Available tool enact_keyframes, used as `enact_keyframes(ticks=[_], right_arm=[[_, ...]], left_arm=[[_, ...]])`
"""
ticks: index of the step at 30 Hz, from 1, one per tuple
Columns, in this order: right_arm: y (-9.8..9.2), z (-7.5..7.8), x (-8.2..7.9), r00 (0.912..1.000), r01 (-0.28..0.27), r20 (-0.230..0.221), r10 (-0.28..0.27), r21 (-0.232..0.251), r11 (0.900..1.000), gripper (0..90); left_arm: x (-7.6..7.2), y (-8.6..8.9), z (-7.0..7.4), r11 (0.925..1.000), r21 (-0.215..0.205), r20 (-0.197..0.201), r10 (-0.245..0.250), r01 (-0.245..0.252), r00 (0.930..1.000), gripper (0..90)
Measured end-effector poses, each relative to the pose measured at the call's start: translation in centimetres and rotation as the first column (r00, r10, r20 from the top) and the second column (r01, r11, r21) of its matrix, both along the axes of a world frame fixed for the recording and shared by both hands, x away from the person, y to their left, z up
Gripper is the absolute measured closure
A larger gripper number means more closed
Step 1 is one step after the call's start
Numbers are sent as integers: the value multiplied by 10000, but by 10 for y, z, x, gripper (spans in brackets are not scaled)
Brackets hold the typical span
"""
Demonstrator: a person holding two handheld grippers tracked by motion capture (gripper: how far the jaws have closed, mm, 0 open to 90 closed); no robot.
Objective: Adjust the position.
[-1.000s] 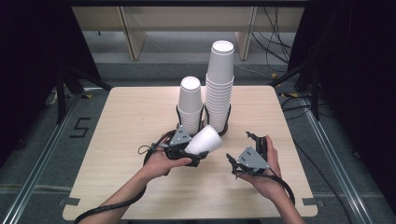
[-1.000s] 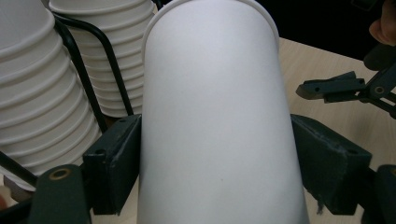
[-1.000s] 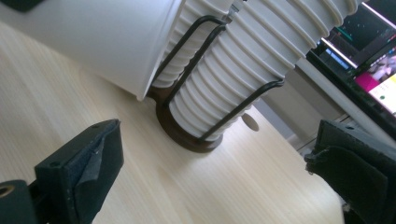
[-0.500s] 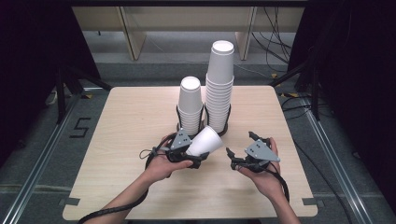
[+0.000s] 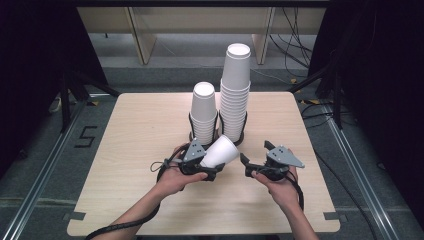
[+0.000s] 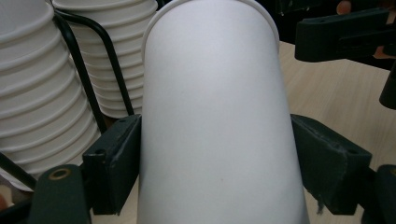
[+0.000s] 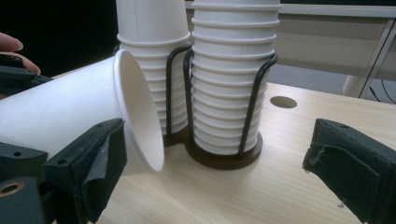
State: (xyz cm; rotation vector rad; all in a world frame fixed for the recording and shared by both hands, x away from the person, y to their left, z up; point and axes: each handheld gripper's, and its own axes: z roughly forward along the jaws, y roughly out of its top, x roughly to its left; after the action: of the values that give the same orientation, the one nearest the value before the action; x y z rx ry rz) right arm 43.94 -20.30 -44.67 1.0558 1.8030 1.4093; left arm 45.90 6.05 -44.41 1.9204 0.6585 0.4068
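Note:
A white paper cup (image 5: 220, 151) lies tilted on its side just above the table, its mouth toward the right gripper. My left gripper (image 5: 212, 162) is shut on the cup (image 6: 215, 116), one pad pressing each side of its wall in the left gripper view (image 6: 217, 168). My right gripper (image 5: 256, 154) stands open a little to the right of the cup's rim (image 7: 140, 112). Its jaws have just been closing slightly, and nothing is gripped between them (image 7: 217, 140). Both grippers are held low over the front of the table.
Behind the grippers stand a short stack of white cups (image 5: 204, 112) and a taller stack (image 5: 235, 90), each in a black wire holder (image 7: 219, 161). The wooden table (image 5: 140, 130) has a round hole (image 7: 283, 101) near its far right. Dark floor and cables surround it.
The right gripper has rolled a little in the hand and its jaws have narrowed slightly. The left gripper and the cup have stayed where they were.

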Motion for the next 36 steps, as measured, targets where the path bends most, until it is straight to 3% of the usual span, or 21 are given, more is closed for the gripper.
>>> enact_keyframes(ticks=[5,8,9,11,12,14,16,19,21,22,23,24,26,27,33,34,36], right_arm=[[2,-1,0,9999,-72,-79,72,-115,9999,55],[2,-1,0,9998,-125,-178,127,111,9999,53],[3,-1,-1,9988,-133,-458,158,540,9985,52],[3,0,0,9986,-142,-505,186,850,9963,51],[4,0,0,9969,-53,-765,156,1340,9910,50],[2,1,1,9962,-44,-844,195,1750,9846,47],[3,2,2,9916,51,-1259,298,2678,9634,33],[5,2,5,9880,15,-1451,527,3508,9365,8],[7,2,6,9853,33,-1602,599,3679,9299,6],[7,1,7,9845,147,-1683,500,3628,9317,6],[8,1,7,9827,151,-1761,565,3812,9244,5],[10,1,8,9788,110,-1899,765,4223,9064,5],[10,0,9,9762,301,-2063,668,4338,9005,5],[11,-1,10,9726,378,-2208,722,4572,8886,5],[14,-4,13,9577,579,-2697,1008,5235,8501,5],[14,-4,13,9556,659,-2782,976,5242,8491,4],[14,-6,14,9538,552,-2763,1180,5473,8351,5]], left_arm=[[1,0,1,10000,-21,62,52,-52,10000,205],[1,-1,1,9999,-56,120,105,-104,9999,205],[1,-1,1,9999,-95,140,119,-117,9998,205],[0,-3,1,9998,-134,158,179,-177,9997,205],[0,-3,1,9997,-136,168,195,-193,9997,205],[0,-4,0,9997,-140,197,186,-183,9996,205],[0,-6,0,9997,-127,267,196,-192,9995,205],[0,-9,0,9997,-155,324,195,-190,9993,205],[0,-10,0,9997,-188,365,141,-134,9992,205],[-1,-11,0,9997,-174,382,201,-194,9991,205],[0,-12,1,9997,-180,410,179,-172,9990,205],[-1,-13,1,9996,-209,389,212,-204,9990,205],[-1,-14,2,9996,-203,437,209,-201,9988,205],[-1,-14,2,9997,-183,481,192,-183,9987,205],[-1,-16,2,9996,-203,500,220,-210,9985,205],[-1,-17,2,9994,-249,487,231,-219,9985,205],[-1,-18,2,9993,-269,528,267,-253,9983,205]])
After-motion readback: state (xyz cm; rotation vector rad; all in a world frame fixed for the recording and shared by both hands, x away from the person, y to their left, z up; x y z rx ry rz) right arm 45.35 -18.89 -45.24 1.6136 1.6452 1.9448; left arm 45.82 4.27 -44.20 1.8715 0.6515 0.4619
